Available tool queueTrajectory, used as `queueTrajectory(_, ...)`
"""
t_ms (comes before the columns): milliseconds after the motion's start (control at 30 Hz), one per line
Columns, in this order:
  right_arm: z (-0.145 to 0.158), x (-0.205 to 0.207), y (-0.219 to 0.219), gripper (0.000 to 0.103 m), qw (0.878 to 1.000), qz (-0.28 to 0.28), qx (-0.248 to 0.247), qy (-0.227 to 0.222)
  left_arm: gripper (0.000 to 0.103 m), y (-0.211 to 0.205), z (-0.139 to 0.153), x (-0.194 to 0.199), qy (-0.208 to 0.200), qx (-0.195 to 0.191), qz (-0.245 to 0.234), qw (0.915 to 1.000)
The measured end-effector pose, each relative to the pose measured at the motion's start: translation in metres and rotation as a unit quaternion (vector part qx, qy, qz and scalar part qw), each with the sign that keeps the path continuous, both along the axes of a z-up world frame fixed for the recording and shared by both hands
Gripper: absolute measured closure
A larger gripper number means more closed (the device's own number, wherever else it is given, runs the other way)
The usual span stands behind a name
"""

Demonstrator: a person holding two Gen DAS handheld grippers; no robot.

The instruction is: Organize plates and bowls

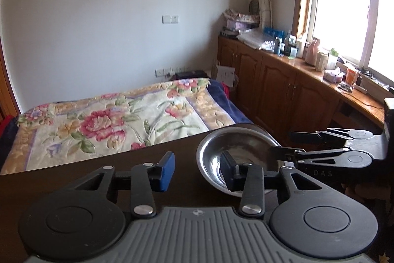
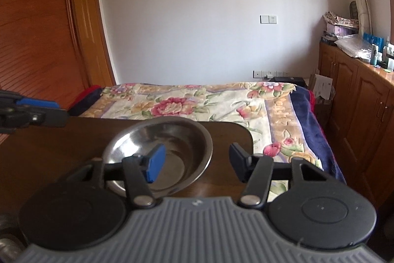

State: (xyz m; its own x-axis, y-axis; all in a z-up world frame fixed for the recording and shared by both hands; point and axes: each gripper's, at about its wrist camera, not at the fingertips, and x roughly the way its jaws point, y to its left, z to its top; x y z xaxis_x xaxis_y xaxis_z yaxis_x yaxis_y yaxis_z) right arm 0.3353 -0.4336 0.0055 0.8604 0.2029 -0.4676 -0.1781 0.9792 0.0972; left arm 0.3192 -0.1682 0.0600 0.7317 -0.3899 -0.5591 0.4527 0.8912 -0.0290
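Note:
A single steel bowl sits upright near the right end of a dark wooden table. My left gripper is open. Its right finger hangs over the bowl's inside and its blue-padded left finger stays outside the left rim. My right gripper is open too, its blue pad over the bowl's inside and its other finger past the right rim. In the left wrist view the right gripper reaches in from the right at the bowl's rim. The left gripper shows at the right wrist view's left edge. No plates are visible.
Beyond the table's far edge lies a bed with a floral blanket. Wooden cabinets topped with bottles and clutter run under the window on the right. A wooden wardrobe stands on the left.

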Motion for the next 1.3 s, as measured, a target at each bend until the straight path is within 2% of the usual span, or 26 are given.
queueTrajectory(267,-0.003,0.008,-0.003,0.051,1.0,0.008,0.009,0.028,0.039,-0.017,-0.018,0.036,0.042,0.023,-0.009,0.9988)
queueTrajectory(467,-0.005,0.012,-0.008,0.059,0.998,0.023,0.036,0.045,0.043,-0.018,-0.028,0.053,0.067,0.02,-0.011,0.9975)
queueTrajectory(667,-0.007,0.014,-0.007,0.064,0.998,0.027,0.036,0.054,0.049,-0.021,-0.033,0.058,0.083,0.017,-0.022,0.9961)
queueTrajectory(833,-0.008,0.014,-0.01,0.068,0.996,0.03,0.052,0.061,0.049,-0.023,-0.034,0.056,0.092,0.009,-0.028,0.9953)
queueTrajectory(1100,-0.011,0.014,-0.007,0.076,0.997,0.029,0.046,0.06,0.049,-0.026,-0.037,0.056,0.096,0.009,-0.031,0.9949)
queueTrajectory(1233,-0.01,0.014,-0.009,0.079,0.997,0.027,0.05,0.056,0.06,-0.024,-0.04,0.055,0.098,0.009,-0.028,0.9947)
queueTrajectory(1300,-0.01,0.014,-0.011,0.08,0.996,0.028,0.06,0.061,0.061,-0.022,-0.04,0.054,0.098,0.004,-0.027,0.9948)
